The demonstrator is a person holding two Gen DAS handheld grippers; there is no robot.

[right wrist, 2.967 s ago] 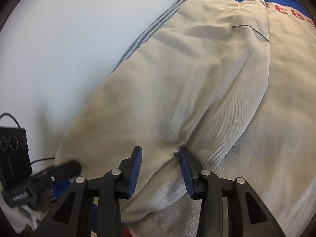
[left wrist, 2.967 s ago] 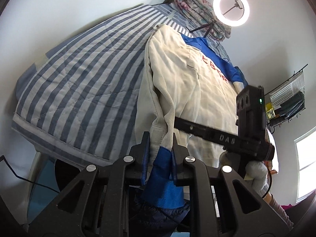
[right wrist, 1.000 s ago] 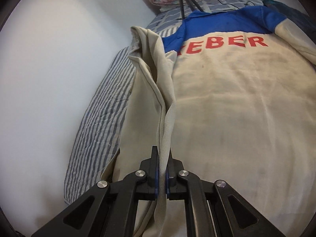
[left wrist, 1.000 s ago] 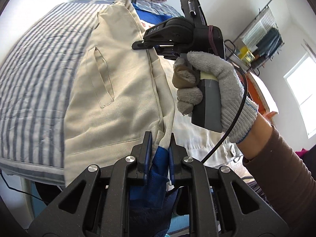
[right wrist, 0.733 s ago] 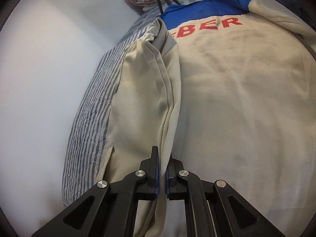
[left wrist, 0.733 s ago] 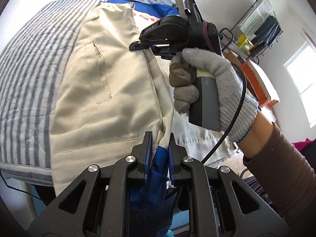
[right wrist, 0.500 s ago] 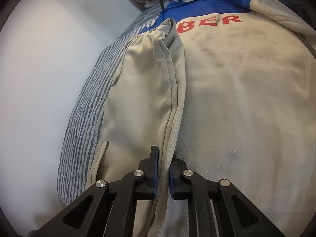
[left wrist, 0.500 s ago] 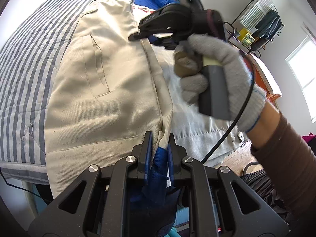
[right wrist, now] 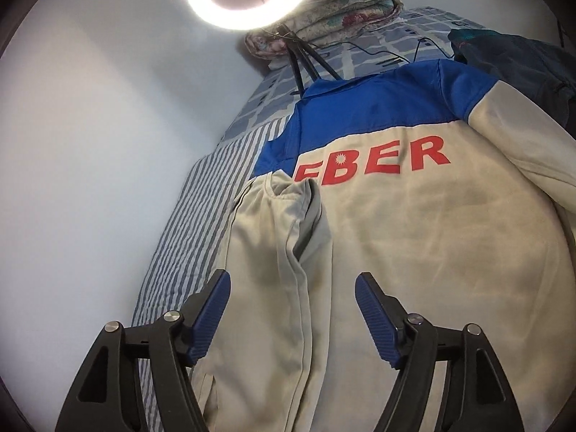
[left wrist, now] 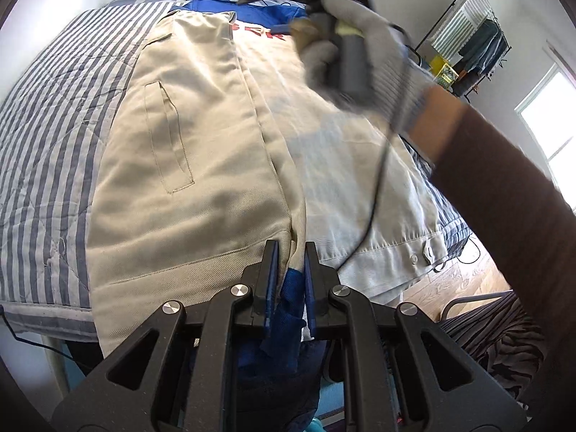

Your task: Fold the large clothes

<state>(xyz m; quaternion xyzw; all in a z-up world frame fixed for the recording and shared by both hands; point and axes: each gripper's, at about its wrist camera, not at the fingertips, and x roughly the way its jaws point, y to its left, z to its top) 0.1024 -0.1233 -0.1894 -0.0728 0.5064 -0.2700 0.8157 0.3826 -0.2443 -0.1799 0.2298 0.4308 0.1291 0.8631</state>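
Right wrist view: right hand-held gripper point(right wrist: 292, 309) now spread wide, lifted off the fold it pinched half a second ago.
Left hand-held gripper point(left wrist: 289, 273): clamped on the jacket point(left wrist: 201, 136) hem.
Jacket: back-up on the striped bed point(left wrist: 54, 108), left side folded inward.
Meaning: first side fold placed; opposite sleeve point(right wrist: 522, 144) likely next.

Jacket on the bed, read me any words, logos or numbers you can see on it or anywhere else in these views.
"EBER" in red letters, with a small white star mark in the B, on the back of the jacket, below its blue yoke; a folded-over panel may hide a letter before it.
The same red lettering in the left wrist view is blurred and partly hidden by the gloved hand: unreadable.
No other text is visible.
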